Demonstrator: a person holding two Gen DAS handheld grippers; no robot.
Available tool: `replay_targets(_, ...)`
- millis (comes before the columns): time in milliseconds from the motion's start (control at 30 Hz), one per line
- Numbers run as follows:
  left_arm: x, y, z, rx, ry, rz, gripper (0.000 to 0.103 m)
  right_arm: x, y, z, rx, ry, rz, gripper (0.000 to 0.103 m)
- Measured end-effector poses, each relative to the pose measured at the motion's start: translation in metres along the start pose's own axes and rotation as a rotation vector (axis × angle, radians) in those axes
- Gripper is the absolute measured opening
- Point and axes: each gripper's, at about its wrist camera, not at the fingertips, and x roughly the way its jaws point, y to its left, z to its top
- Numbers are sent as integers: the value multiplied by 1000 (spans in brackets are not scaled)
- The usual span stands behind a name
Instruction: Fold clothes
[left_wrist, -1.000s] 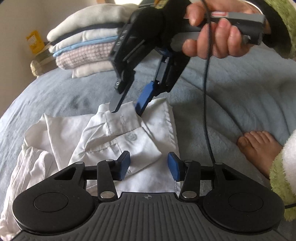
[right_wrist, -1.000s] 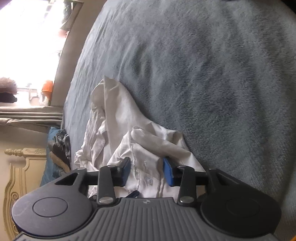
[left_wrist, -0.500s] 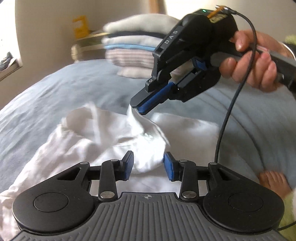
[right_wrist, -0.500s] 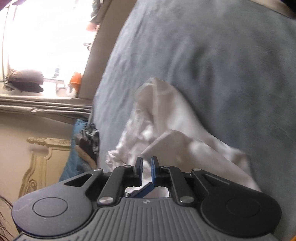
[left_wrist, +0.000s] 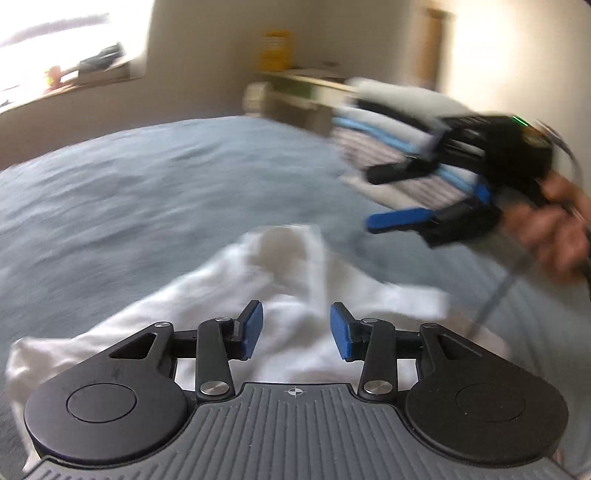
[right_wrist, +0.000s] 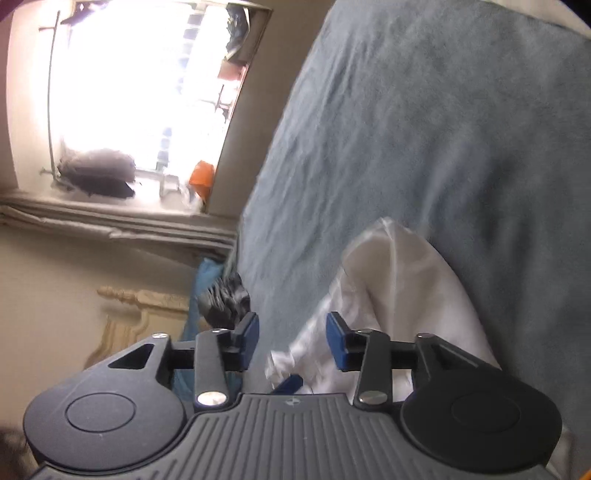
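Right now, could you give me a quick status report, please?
Left gripper open, empty. Right gripper open, empty. White shirt lies crumpled on blue blanket. Nothing in the way.

A grey-blue blanket covers the bed, with a bright window beyond.

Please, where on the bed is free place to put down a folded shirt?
Free: the wide grey blanket left of the white shirt, toward the window wall. Crowded: the far right, where the folded pile and the right tool are.
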Motion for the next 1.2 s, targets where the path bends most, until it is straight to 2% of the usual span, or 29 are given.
replay_targets(133,3,-48,-14,299,31,-106,43,-31,-13,-18,53,47,-96,44)
replay_targets(200,7,-64,-23,408,51,-139,43,-45,-20,-26,74,50,-166,44)
replay_targets(300,17,-77,-32,489,92,-169,43,-55,-29,-32,109,42,-212,46)
replay_targets(433,29,-89,-38,547,119,-153,44,-49,-37,-32,125,52,-233,50)
replay_targets(633,30,-98,-43,591,111,-93,41,-37,-40,-26,112,76,-244,50)
replay_targets(700,28,-99,-43,597,103,-78,35,-34,-40,-25,104,78,-249,49)
replay_targets(767,27,-96,-42,580,85,-75,20,-32,-40,-23,96,80,-254,47)
replay_targets(833,26,-93,-40,564,68,-72,11,-30,-39,-22,88,82,-260,45)
replay_targets(867,25,-92,-39,556,59,-70,7,-28,-39,-21,84,83,-262,41)
replay_targets(933,24,-89,-38,539,42,-67,5,-26,-39,-19,76,84,-267,33)
replay_targets(1000,22,-86,-35,520,23,-60,4,-22,-37,-16,64,87,-265,21)
replay_targets(1067,21,-80,-30,489,3,-45,4,-16,-33,-10,42,92,-253,15)
replay_targets(1200,27,-58,-15,371,-4,-9,4,5,-20,8,-19,109,-228,15)
